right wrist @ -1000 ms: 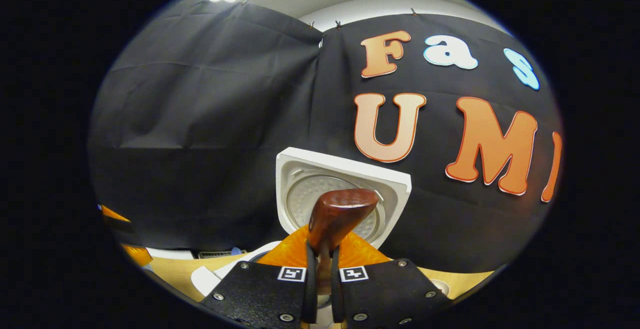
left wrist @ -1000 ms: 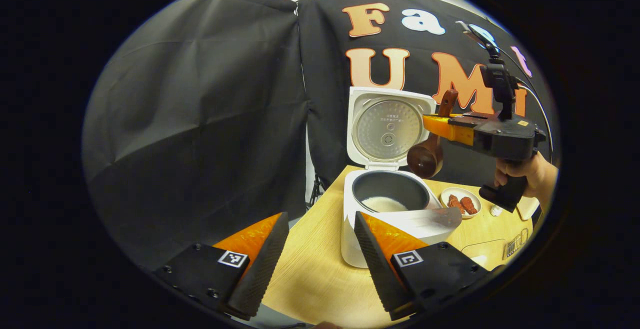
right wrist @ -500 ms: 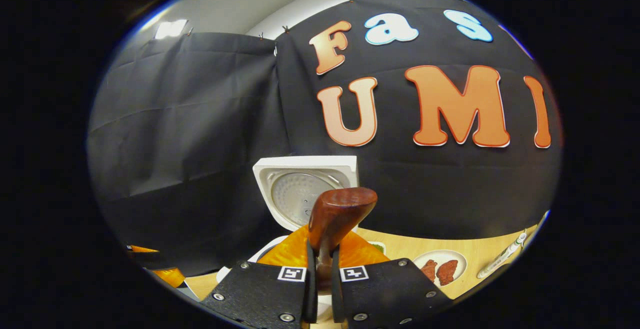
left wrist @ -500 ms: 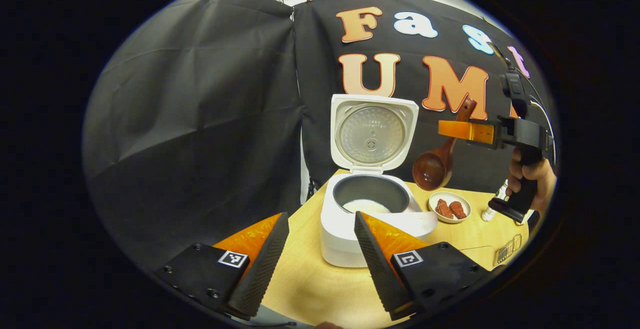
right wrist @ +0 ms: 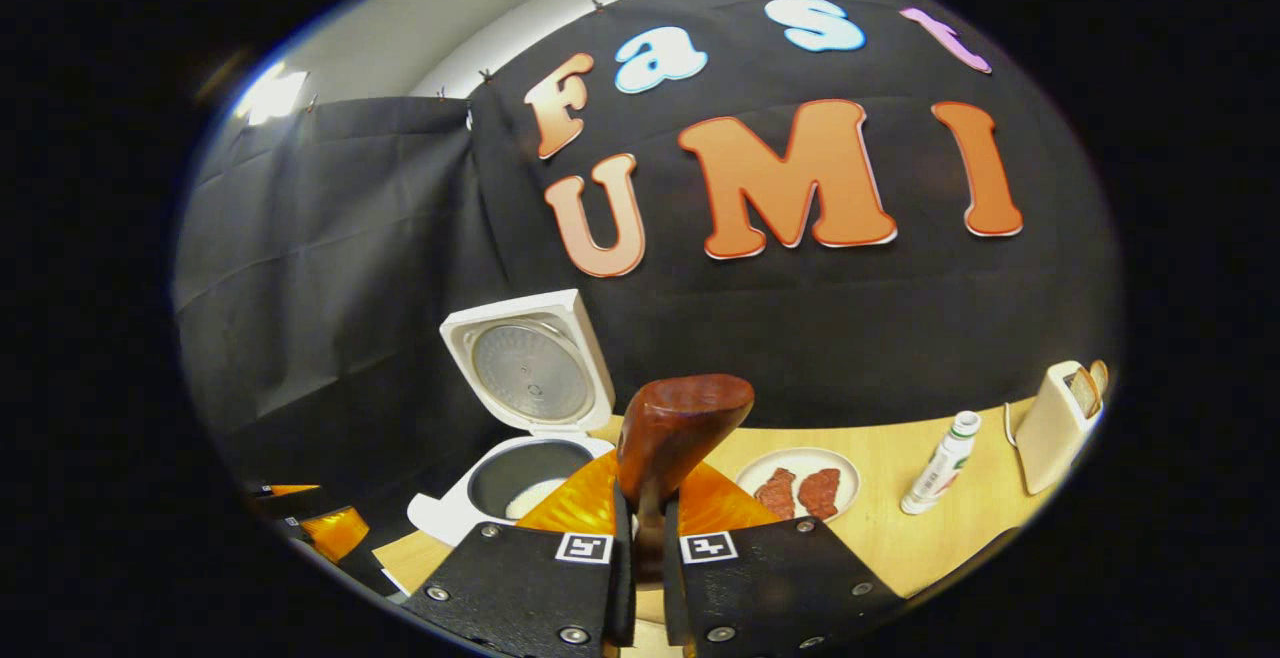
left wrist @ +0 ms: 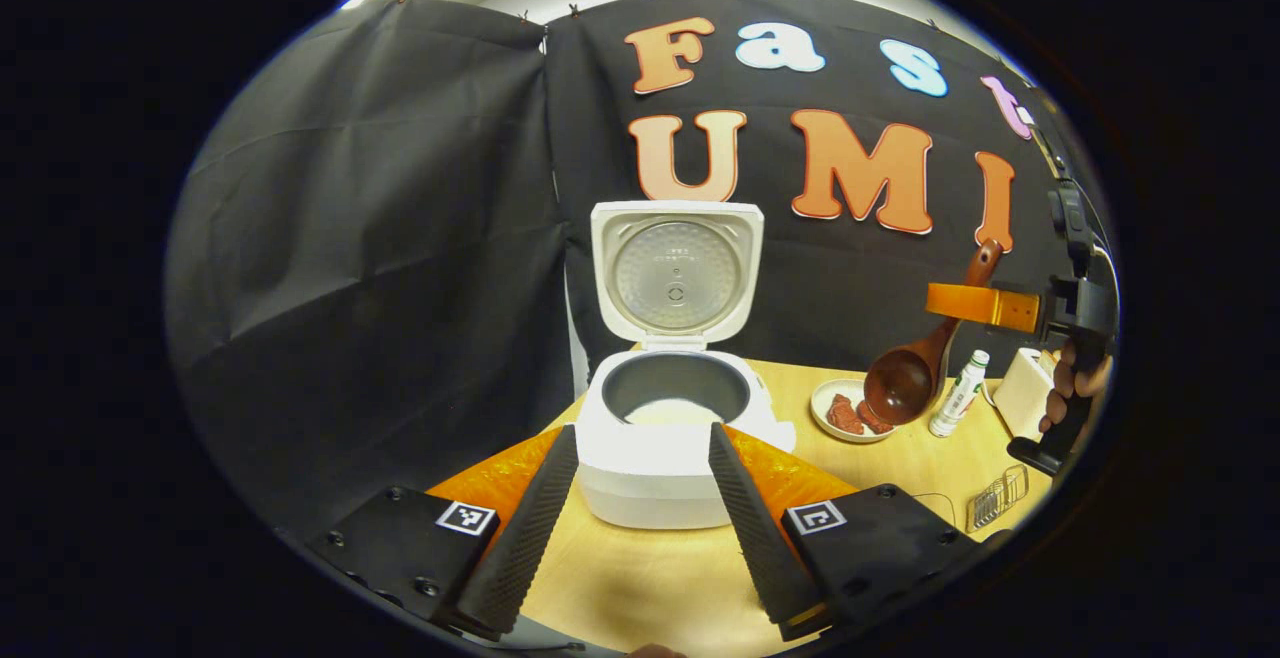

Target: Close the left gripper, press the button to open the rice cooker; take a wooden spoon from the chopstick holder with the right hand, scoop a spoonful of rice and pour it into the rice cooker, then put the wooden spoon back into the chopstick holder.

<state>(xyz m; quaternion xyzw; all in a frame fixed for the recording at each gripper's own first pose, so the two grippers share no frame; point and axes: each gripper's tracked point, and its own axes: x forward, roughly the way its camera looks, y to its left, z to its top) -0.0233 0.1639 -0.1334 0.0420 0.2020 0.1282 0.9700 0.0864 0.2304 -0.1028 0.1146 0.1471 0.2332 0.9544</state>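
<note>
**Spoon clamped in the right hand-held gripper, rice already in the cooker, holder not identified**

The bench carries everything, and the rice cooker is the biggest thing on it: lid standing upright and open, a pale layer of rice in the pot. By the look of it, pressing the button and pouring are done; returning the spoon is what remains.

The left hand-held gripper sits low in front of the cooker with its fingers spread wide apart, holding nothing.

The right hand-held gripper is off to the cooker's right, above a plate of reddish food, with a bottle and a toaster near it. Its fingers are clamped on the handle of the wooden spoon.

The spoon's long axis runs steeply tilted: handle end up above the fingers, bowl hanging low and toward the cooker, over the plate. The bowl looks empty.

A wire rack lies near the bench's right edge; I cannot tell whether that is the chopstick holder. Wherever it stands, the right gripper is the one placed to reach it, and the spoon will likely need swinging nearer upright to drop in.
</note>
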